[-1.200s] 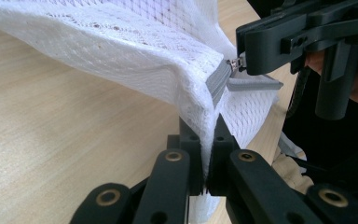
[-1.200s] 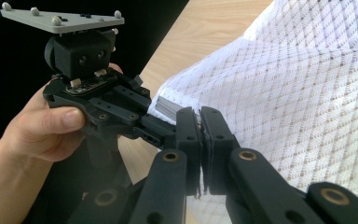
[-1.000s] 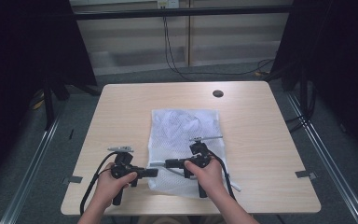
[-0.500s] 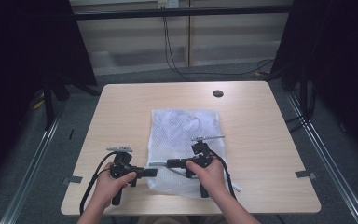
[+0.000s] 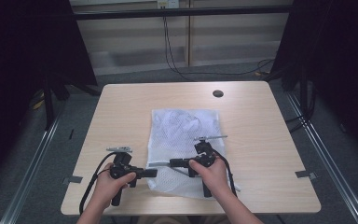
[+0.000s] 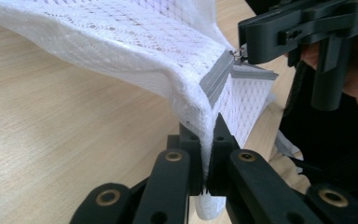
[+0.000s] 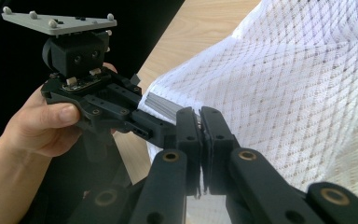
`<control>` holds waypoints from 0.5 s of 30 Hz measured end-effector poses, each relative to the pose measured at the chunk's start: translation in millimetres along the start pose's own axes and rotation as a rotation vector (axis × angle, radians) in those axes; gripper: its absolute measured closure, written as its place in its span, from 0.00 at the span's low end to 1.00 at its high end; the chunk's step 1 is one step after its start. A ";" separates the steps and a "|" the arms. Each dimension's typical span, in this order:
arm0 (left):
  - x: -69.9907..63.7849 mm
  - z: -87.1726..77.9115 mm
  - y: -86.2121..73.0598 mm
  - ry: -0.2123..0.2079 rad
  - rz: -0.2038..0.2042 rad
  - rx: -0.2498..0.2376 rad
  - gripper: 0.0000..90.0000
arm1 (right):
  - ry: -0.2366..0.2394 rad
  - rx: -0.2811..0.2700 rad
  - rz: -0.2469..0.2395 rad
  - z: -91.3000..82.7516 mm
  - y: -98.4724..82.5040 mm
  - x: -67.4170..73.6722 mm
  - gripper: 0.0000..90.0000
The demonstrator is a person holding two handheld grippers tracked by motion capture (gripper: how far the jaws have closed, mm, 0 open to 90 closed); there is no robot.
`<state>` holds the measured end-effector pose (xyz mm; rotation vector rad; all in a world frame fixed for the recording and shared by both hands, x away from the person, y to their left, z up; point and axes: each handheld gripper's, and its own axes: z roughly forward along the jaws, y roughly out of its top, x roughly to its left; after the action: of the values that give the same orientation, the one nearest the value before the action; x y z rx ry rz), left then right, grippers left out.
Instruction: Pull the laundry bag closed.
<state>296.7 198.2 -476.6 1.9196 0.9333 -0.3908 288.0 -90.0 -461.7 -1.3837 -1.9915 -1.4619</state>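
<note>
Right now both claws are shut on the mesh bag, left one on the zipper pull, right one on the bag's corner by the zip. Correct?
Swapped. The left claw pinches the corner of the mesh bag at the end of the zipper; the right claw is shut on the zipper pull. The left gripper view shows both. Both are shut, as you said.

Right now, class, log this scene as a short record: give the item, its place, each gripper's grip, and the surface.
item: white mesh laundry bag with grey zipper
place: flat on the table, near edge lifted
left gripper: shut on the bag's edge at the zipper's end
right gripper: shut on the zipper pull
surface: light wooden table
</note>
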 end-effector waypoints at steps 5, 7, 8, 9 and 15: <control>-0.5 0.1 -0.5 -0.007 -0.016 0.007 0.98 | -0.006 0.008 0.003 -0.6 -0.5 -0.7 0.97; -0.6 0.6 -0.5 -0.009 -0.012 0.010 0.98 | -0.008 0.007 -0.003 -1.1 -0.6 -1.0 0.97; -0.6 0.6 -0.5 -0.009 -0.012 0.010 0.98 | -0.009 0.008 -0.003 -1.2 -0.5 -0.9 0.97; -0.9 0.7 -0.4 -0.011 -0.017 0.007 0.98 | -0.009 0.008 -0.003 -1.2 -0.5 -0.9 0.97; -1.2 0.8 -0.6 -0.010 -0.016 0.010 0.98 | -0.004 0.011 -0.003 -1.8 -0.6 -1.5 0.97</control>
<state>295.6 197.2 -476.7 1.9188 0.9427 -0.4148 287.8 -92.3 -462.3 -1.3808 -2.0023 -1.4480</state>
